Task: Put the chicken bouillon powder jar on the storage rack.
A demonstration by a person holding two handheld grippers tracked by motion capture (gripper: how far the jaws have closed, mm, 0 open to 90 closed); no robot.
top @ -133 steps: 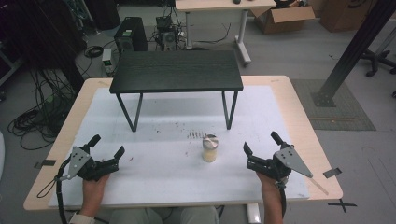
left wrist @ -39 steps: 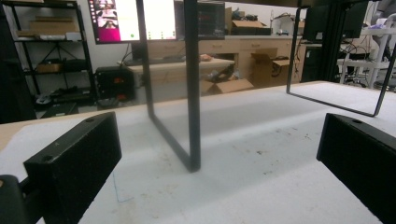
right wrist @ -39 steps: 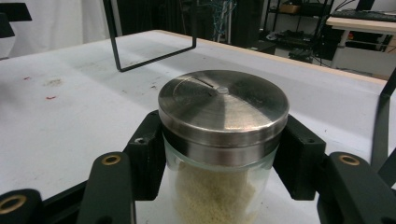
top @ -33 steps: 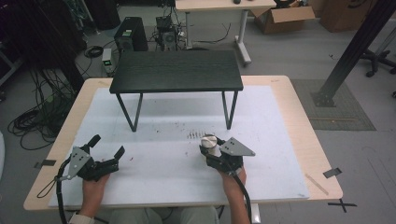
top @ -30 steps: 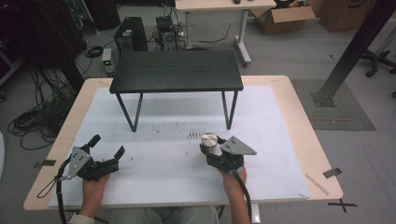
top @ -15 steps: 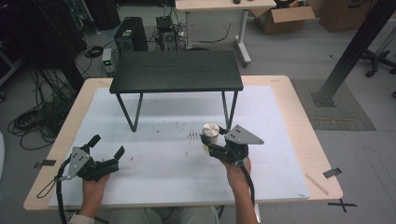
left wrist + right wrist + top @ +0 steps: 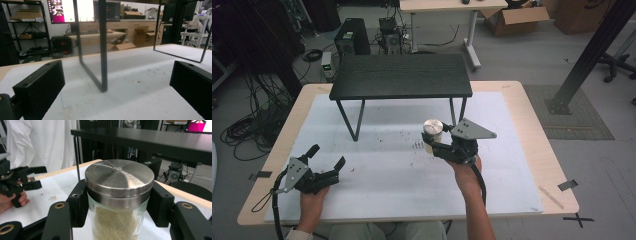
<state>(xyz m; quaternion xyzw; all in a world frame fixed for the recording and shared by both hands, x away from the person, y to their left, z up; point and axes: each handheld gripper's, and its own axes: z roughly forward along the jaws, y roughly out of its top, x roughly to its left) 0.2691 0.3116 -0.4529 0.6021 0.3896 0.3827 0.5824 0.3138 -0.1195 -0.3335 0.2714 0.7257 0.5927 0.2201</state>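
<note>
A glass jar (image 7: 432, 134) with a steel lid and pale grains inside hangs above the white mat, just right of the middle. My right gripper (image 7: 438, 145) is shut on the jar (image 7: 117, 220), one jaw on each side of the glass below the lid. A black low table (image 7: 402, 75) stands at the back, and the jar is in front of its right legs, near its edge. My left gripper (image 7: 328, 159) rests open near the front left of the mat with nothing between its jaws. In the left gripper view a table leg (image 7: 103, 50) stands ahead.
A white mat (image 7: 402, 175) covers a light wooden tabletop (image 7: 532, 130). Small dark specks (image 7: 418, 145) lie on the mat beside the jar. Beyond the table are a computer tower, cables and cardboard boxes on the floor.
My right gripper came in from the front right, shut on the jar, lifted it and carried it back toward the black table. The left gripper stayed still.
</note>
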